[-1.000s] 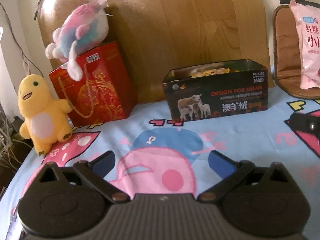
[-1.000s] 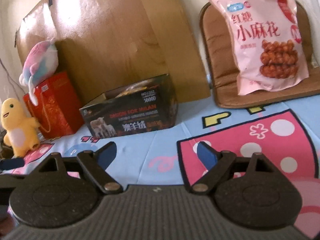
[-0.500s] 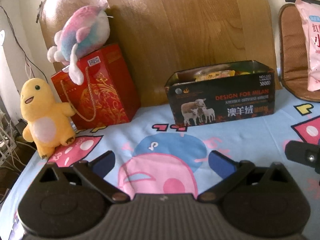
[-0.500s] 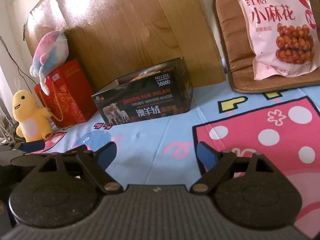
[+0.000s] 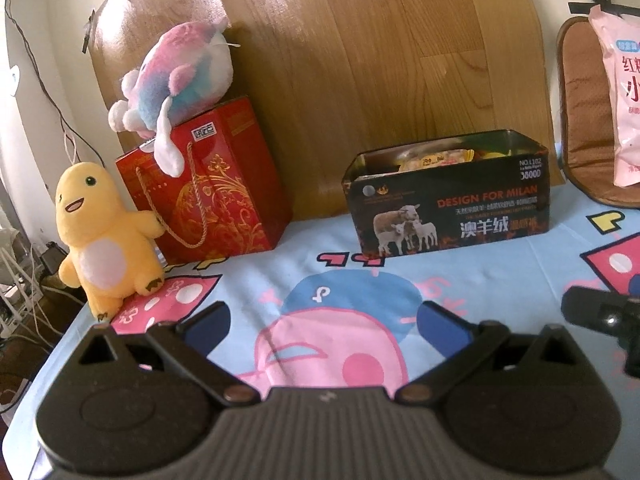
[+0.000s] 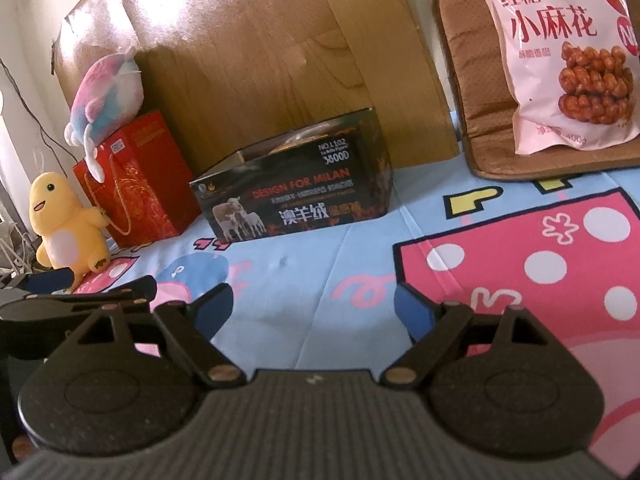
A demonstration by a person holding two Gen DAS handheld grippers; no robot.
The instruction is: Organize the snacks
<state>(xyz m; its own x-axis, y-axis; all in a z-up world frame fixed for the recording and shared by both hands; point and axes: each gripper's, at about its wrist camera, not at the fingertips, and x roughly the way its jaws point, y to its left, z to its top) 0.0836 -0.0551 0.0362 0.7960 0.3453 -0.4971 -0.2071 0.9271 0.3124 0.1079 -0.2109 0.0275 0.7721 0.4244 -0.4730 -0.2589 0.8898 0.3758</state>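
Yellow plush (image 5: pixel 105 236) beside red gift bag (image 5: pixel 208 188); pastel plush (image 5: pixel 180 76) atop bag; brown cushion (image 6: pixel 476 80).

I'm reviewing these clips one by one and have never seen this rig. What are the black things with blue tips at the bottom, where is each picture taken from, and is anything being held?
There is no robot here: a person holds a two-finger tool in each hand, with a fisheye camera looking forward along its fingers. One picture comes from the left gripper, the other from the right gripper. Both have their jaws open and hold nothing.

On the cartoon sheet stands an open black tin with snacks inside. A pink snack bag leans on a brown cushion. To the left are a red gift bag with a plush on top, and a yellow plush beside it.
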